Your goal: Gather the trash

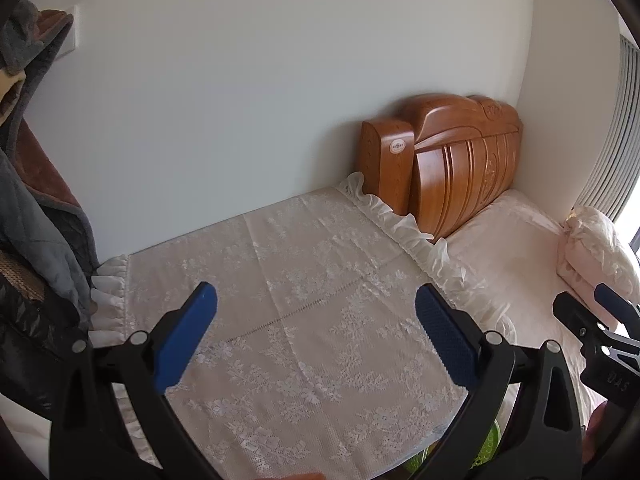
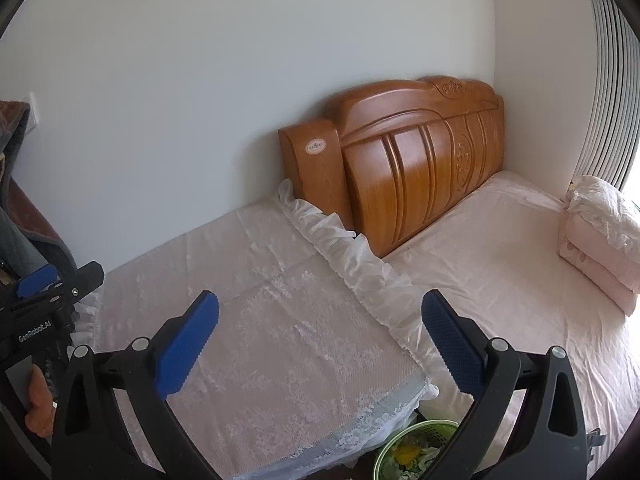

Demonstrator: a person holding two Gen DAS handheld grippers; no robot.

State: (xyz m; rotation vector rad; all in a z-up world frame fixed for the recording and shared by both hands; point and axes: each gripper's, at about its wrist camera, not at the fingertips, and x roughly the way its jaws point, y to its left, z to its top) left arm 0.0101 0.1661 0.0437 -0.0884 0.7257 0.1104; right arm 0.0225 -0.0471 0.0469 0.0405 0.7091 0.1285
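Observation:
My left gripper (image 1: 316, 300) is open above a surface covered with a white lace cloth (image 1: 304, 280), and nothing lies between its blue pads (image 1: 188, 340). My right gripper (image 2: 320, 304) is also open and empty, over the cloth's frilled right edge. A green mesh waste basket (image 2: 412, 448) stands on the floor below that edge, with yellow and white scraps inside. In the left wrist view only a sliver of the basket (image 1: 486, 450) shows behind the right finger. Each gripper appears at the rim of the other's view: right gripper (image 1: 590, 300), left gripper (image 2: 60, 280). I see no loose trash on the cloth.
A carved wooden headboard (image 2: 408, 168) stands against the white wall beyond the cloth. The bed with a pink sheet (image 2: 500, 264) lies to the right, with a folded pink quilt (image 2: 600, 240) on it. Grey and brown garments (image 1: 36, 184) hang at the left. A hand (image 2: 38, 404) holds the left gripper.

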